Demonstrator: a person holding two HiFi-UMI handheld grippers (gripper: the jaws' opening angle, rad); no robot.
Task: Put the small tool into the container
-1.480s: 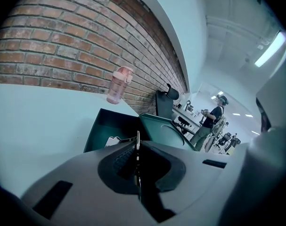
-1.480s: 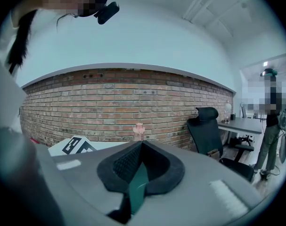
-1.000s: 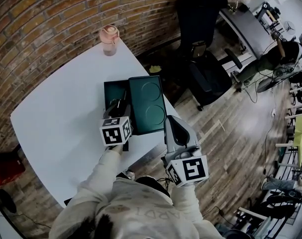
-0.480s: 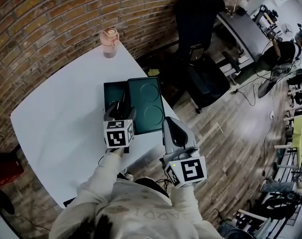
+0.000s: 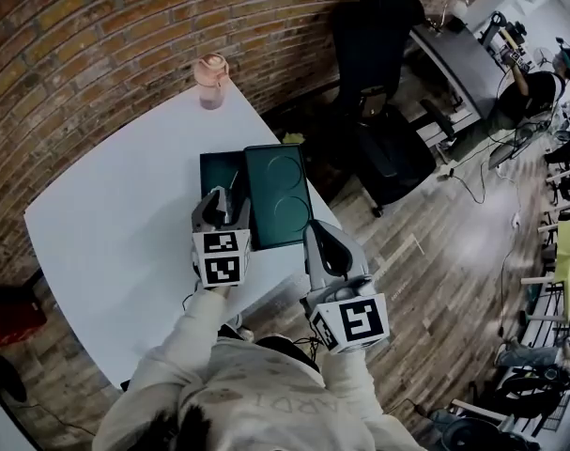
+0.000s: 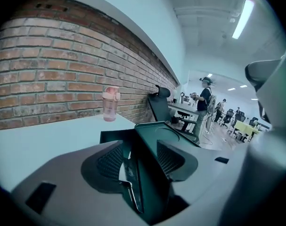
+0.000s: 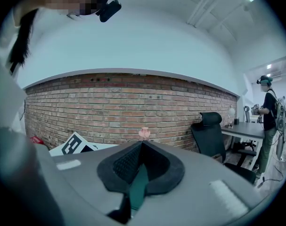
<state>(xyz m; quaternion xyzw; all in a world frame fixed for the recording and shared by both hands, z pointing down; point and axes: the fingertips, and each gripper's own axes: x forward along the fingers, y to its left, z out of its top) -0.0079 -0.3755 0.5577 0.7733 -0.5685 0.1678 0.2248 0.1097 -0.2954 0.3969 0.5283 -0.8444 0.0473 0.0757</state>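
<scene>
A dark green container point(image 5: 215, 167) lies on the white table point(image 5: 106, 224), its lid point(image 5: 277, 195) open flat beside it. My left gripper point(image 5: 223, 203) hovers over the container's near end. In the left gripper view its jaws point(image 6: 139, 149) stand apart and are closing. A small metal tool point(image 6: 128, 175) lies below and between them in the container, free of the pads. My right gripper point(image 5: 317, 231) sits at the lid's near right corner. Its jaws point(image 7: 142, 145) are shut, with a green strip of the lid's edge between the pads.
A pink bottle point(image 5: 211, 75) stands at the table's far edge by the brick wall. Right of the table is a black office chair point(image 5: 383, 83) on the wooden floor. Desks and a standing person point(image 6: 205, 102) are farther off.
My left gripper has drawn back slightly toward me over the container. The right gripper has stayed at the lid's corner.
</scene>
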